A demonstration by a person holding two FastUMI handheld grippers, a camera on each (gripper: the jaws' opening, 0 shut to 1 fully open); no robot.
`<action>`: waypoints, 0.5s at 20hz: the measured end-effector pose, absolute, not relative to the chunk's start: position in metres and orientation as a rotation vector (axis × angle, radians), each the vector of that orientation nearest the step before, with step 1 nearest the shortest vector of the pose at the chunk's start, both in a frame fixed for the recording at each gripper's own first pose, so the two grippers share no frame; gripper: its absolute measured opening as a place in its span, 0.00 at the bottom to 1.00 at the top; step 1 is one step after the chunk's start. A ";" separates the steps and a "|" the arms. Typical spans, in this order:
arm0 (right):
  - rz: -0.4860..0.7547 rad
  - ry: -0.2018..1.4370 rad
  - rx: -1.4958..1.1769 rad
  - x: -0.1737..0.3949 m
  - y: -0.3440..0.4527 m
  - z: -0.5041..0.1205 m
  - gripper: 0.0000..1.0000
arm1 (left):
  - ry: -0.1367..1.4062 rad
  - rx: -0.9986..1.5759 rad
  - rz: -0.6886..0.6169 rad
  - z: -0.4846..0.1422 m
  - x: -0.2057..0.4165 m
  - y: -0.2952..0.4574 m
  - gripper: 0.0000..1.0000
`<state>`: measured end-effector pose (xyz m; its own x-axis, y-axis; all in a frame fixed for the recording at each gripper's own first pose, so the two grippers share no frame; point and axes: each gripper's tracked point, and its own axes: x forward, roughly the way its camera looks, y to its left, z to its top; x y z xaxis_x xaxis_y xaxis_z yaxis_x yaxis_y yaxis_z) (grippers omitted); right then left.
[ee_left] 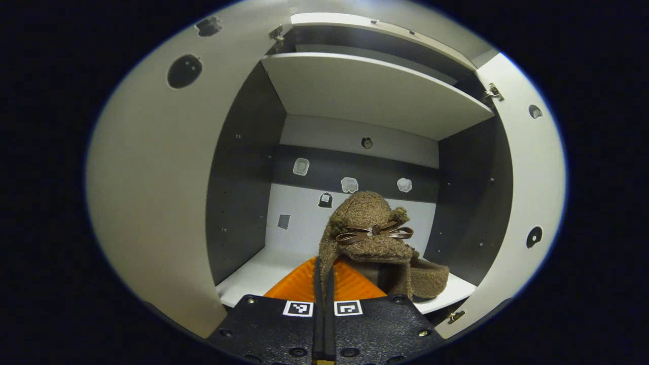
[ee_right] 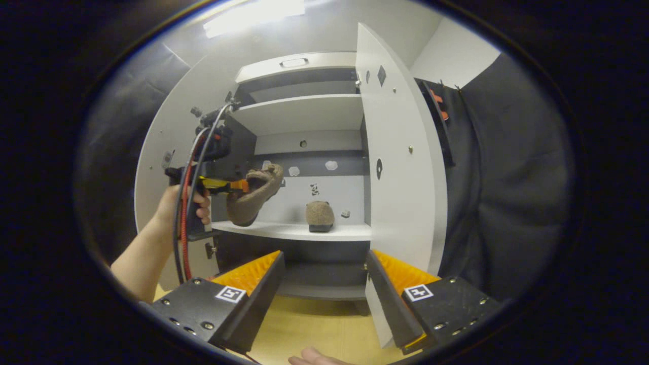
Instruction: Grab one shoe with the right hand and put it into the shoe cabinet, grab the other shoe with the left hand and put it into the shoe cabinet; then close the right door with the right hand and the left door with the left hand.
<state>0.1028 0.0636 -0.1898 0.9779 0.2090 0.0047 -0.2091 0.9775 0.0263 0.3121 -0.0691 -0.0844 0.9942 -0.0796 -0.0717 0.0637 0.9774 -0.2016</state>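
Shoe cabinet [ee_right: 304, 126] of white board stands with both doors swung wide. Inside it, on the white shelf [ee_right: 299, 231], rests one fuzzy brown slipper [ee_right: 320, 215]. The left tool [ee_left: 323, 284] is clamped tight on the edge of the other fuzzy brown slipper with a thin bow [ee_left: 367, 228], holding it just above that shelf's front. The right tool [ee_right: 324, 274] hangs wide open and empty in front of the cabinet.

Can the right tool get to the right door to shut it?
Probably yes. The right tool is open and holds nothing, and the right door stands open just ahead of it with nothing between. The left tool and its shoe are off to the side.
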 end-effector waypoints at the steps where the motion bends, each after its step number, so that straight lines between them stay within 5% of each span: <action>1: 0.218 -0.002 0.023 0.102 0.062 -0.188 0.98 | 0.081 -0.204 -0.070 -0.086 0.322 -0.070 0.01; 10: 0.276 -0.001 0.034 0.087 0.065 -0.191 0.98 | 0.170 -0.202 -0.032 -0.130 0.381 -0.064 0.05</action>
